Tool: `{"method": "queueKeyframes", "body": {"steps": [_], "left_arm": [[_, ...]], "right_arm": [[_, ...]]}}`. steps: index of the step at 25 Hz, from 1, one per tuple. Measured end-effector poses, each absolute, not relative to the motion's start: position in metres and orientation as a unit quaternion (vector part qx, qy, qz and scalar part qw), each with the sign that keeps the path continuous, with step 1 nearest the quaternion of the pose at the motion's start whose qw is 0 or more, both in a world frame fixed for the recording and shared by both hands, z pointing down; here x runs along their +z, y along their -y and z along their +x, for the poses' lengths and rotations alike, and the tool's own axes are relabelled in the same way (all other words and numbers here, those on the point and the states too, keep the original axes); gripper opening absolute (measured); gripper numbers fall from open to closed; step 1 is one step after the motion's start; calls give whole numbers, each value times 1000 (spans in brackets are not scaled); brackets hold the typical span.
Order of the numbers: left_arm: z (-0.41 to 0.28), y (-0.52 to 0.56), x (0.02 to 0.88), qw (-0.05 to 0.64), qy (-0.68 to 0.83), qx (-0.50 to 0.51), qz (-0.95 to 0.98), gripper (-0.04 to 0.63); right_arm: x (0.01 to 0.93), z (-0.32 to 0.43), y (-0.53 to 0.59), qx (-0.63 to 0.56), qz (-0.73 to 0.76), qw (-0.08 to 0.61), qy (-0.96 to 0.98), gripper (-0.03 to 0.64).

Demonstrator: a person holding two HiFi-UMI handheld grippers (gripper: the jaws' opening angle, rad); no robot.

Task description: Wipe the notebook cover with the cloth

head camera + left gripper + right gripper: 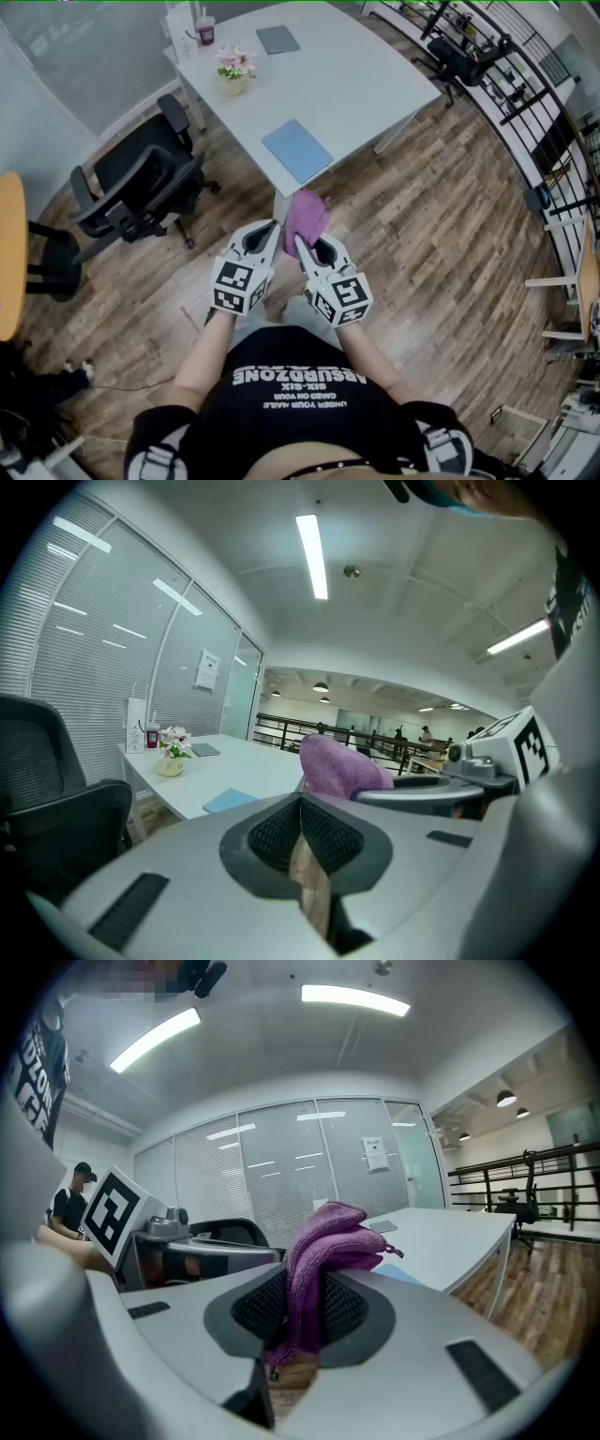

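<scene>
A light blue notebook point(297, 150) lies flat near the front edge of the white table point(375, 84). I hold a purple cloth point(305, 217) point(323, 1246) in my right gripper point(302, 246) point(298, 1330), which is shut on it; the cloth sticks up past the jaws. My left gripper point(273, 230) point(305, 855) is close beside it on the left, shut with nothing between its jaws. Both grippers hang over the floor, short of the table and the notebook. The cloth point(337, 766) also shows in the left gripper view, with the notebook point(230, 800) behind.
On the table's far end stand a small flower pot point(234, 70), a grey tablet point(277, 39) and a red cup point(205, 31). A black office chair point(141, 183) stands left of the table. Wood floor lies around; a black railing point(525, 84) runs at the right.
</scene>
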State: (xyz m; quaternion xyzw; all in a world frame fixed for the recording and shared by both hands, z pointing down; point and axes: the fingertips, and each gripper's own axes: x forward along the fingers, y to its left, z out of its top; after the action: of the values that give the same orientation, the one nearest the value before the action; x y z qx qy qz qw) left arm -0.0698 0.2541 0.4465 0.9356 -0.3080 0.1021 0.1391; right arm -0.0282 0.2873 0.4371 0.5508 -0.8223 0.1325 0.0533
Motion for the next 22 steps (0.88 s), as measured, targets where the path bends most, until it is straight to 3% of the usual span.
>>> {"method": "queueKeyframes", "body": {"steps": [14,22], "left_arm": [[1,-251,468,170,391,104,899,17],[1,-224,500,194,419,127,878,17]], "right_arm": [[452,59,-273,139,470,87,867,87],[471,83,-229,165,455,99,869,87]]}}
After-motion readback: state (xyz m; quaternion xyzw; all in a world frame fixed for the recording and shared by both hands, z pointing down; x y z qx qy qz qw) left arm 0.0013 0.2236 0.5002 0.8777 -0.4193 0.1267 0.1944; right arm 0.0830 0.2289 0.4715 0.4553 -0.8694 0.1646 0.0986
